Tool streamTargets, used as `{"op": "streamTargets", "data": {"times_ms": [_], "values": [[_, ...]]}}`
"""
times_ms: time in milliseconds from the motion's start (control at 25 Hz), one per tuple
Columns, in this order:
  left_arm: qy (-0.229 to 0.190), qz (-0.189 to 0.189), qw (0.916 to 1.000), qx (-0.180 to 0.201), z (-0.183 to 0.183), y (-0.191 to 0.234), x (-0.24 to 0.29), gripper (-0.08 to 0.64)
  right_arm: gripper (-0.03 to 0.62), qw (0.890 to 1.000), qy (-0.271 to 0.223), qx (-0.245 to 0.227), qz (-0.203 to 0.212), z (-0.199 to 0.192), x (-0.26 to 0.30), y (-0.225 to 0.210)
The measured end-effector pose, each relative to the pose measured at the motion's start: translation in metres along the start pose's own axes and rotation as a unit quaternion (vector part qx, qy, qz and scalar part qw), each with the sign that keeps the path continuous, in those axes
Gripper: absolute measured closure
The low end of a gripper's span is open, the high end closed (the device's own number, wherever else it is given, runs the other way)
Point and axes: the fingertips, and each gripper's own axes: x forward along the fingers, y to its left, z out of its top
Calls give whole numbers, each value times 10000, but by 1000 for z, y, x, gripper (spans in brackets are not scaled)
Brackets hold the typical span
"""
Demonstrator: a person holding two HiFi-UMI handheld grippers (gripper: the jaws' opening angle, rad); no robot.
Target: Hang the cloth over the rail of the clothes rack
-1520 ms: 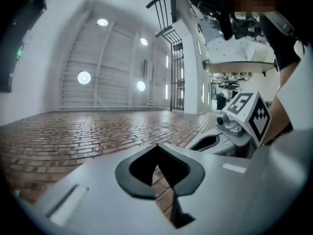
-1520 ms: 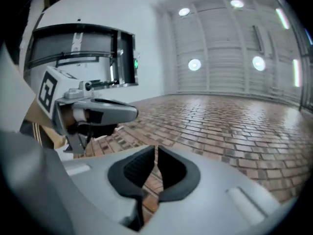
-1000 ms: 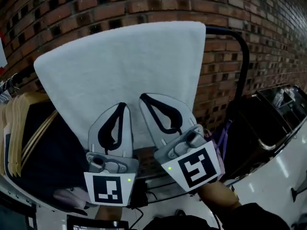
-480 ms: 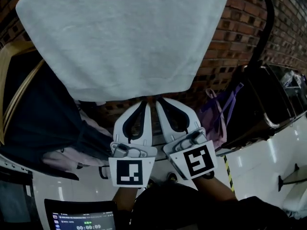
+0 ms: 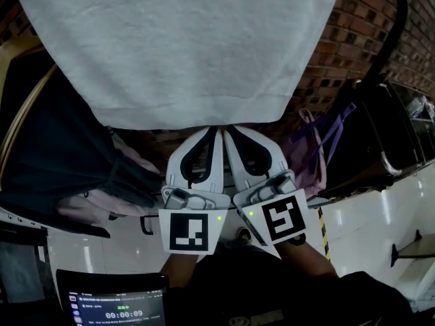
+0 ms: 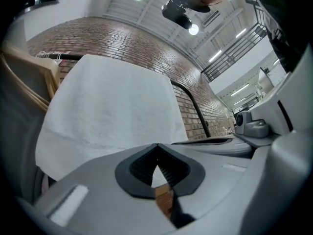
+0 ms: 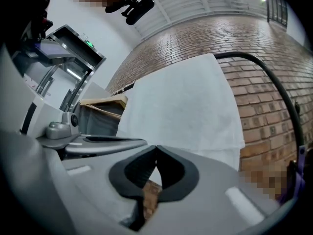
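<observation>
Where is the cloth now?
The cloth hangs over the rail, filling the top of the head view before the brick wall, above the left gripper and right gripper; dark clothes hang at its left.

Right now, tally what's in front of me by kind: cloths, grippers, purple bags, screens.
Cloth: 1
Grippers: 2, the left gripper and the right gripper
Purple bag: 1
Screen: 1
Total: 5

Cloth (image 5: 183,46) over rail (image 5: 397,19), before brick wall (image 5: 326,66); garments (image 5: 61,161) left, bag (image 5: 309,156) perhaps right.
</observation>
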Motion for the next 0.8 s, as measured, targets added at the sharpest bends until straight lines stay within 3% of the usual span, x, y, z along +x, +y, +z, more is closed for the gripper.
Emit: {"op": "streamTargets", "data": {"times_ms": [800], "values": [[-66,1,9999,-111,-6,2,9,552,589,9998,-17,-159,-72,-5,8,-6]]}}
